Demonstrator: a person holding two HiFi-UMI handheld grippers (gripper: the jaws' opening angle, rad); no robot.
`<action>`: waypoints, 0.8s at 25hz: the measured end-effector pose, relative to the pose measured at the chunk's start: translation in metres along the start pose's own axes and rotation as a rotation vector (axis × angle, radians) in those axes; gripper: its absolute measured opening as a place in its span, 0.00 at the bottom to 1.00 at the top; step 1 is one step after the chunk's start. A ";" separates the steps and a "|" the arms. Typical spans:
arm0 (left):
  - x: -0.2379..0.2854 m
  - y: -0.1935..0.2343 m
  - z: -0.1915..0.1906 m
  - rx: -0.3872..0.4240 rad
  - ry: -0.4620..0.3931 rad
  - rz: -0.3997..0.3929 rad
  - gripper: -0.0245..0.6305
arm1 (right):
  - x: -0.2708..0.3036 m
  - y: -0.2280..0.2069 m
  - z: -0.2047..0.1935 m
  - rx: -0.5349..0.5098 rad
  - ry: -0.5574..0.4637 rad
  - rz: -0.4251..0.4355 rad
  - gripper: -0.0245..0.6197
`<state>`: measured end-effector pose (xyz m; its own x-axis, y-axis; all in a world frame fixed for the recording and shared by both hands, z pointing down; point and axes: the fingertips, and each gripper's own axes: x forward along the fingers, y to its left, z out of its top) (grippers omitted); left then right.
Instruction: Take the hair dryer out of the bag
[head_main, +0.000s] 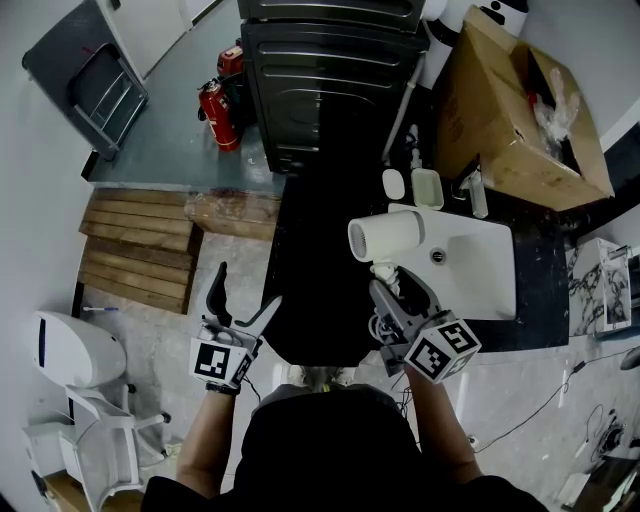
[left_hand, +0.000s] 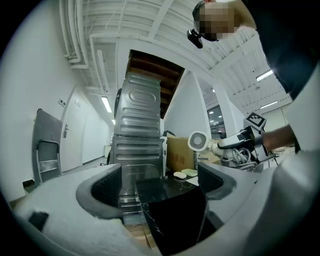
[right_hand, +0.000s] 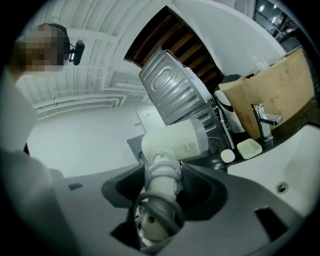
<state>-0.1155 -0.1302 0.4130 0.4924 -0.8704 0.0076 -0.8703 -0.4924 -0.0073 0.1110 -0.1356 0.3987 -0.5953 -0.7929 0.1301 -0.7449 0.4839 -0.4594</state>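
A white hair dryer (head_main: 385, 236) hangs over the near end of the black counter (head_main: 310, 270), its handle clamped in my right gripper (head_main: 395, 290). In the right gripper view the jaws of my right gripper (right_hand: 162, 185) press on the handle of the hair dryer (right_hand: 175, 142), and the grey cord (right_hand: 157, 215) is coiled round it. My left gripper (head_main: 245, 295) stands open at the counter's left front corner with nothing between its jaws. The left gripper view shows that gripper (left_hand: 160, 185) open over the counter corner, with the hair dryer (left_hand: 198, 141) off to the right. No bag is in view.
A white sink (head_main: 480, 270) with a tap (head_main: 475, 190) lies right of the dryer. Two soap dishes (head_main: 427, 187), a cardboard box (head_main: 510, 100) and a metal appliance (head_main: 330, 70) stand behind. On the floor at left are fire extinguishers (head_main: 218, 110), a wooden pallet (head_main: 135, 250) and a white chair (head_main: 70, 350).
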 end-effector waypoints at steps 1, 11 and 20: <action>-0.003 0.000 0.000 0.010 0.000 0.006 0.76 | -0.001 0.000 0.000 0.000 -0.001 -0.001 0.41; -0.026 0.018 0.006 0.083 -0.009 0.109 0.07 | -0.014 0.001 0.003 0.014 -0.018 -0.017 0.41; -0.039 0.024 0.019 0.128 -0.015 0.148 0.07 | -0.024 0.003 0.008 0.022 -0.038 -0.026 0.41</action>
<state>-0.1556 -0.1084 0.3935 0.3600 -0.9328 -0.0181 -0.9254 -0.3545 -0.1339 0.1255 -0.1182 0.3867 -0.5638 -0.8188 0.1084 -0.7527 0.4554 -0.4754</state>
